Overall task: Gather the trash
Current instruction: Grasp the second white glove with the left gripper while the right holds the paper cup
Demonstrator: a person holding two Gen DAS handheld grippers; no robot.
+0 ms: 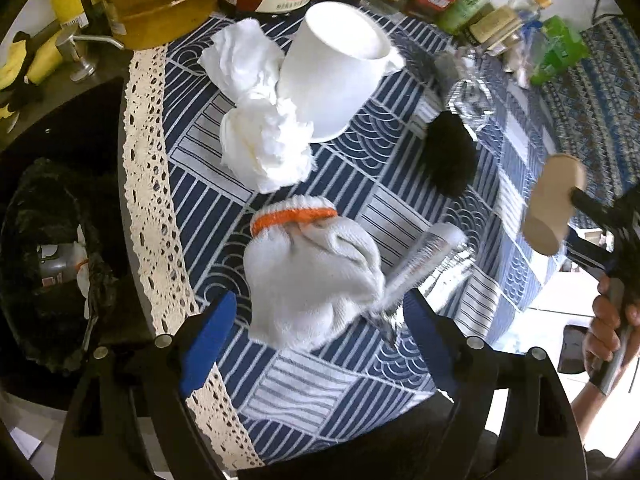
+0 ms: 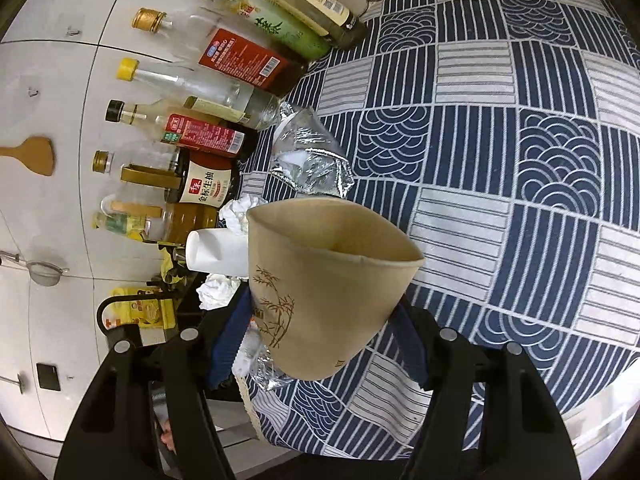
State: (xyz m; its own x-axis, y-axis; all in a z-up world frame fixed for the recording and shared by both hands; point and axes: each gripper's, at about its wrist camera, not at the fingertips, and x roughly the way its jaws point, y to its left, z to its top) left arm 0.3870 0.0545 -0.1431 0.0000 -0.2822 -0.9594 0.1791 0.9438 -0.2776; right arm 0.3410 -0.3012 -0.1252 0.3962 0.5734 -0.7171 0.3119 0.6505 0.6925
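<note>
Left wrist view: left gripper (image 1: 316,328) is seen with jaws released, straddling a white glove (image 1: 312,276) lying on the patterned surface (image 1: 360,392); crumpled tissue (image 1: 264,152) and a white cup (image 1: 336,76) lie beyond.

Right wrist view: right gripper (image 2: 320,340) jaws are clenched on a squashed brown paper cup (image 2: 324,288), held above the surface; foil wrapper (image 2: 312,160) lies near bottles (image 2: 224,92).

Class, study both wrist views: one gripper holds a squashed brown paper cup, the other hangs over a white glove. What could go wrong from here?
1. The brown paper cup is already squashed in the right gripper; it might slip free.
2. The open left gripper straddles both the glove and a foil wrapper, so closing may catch both or only one.
</note>
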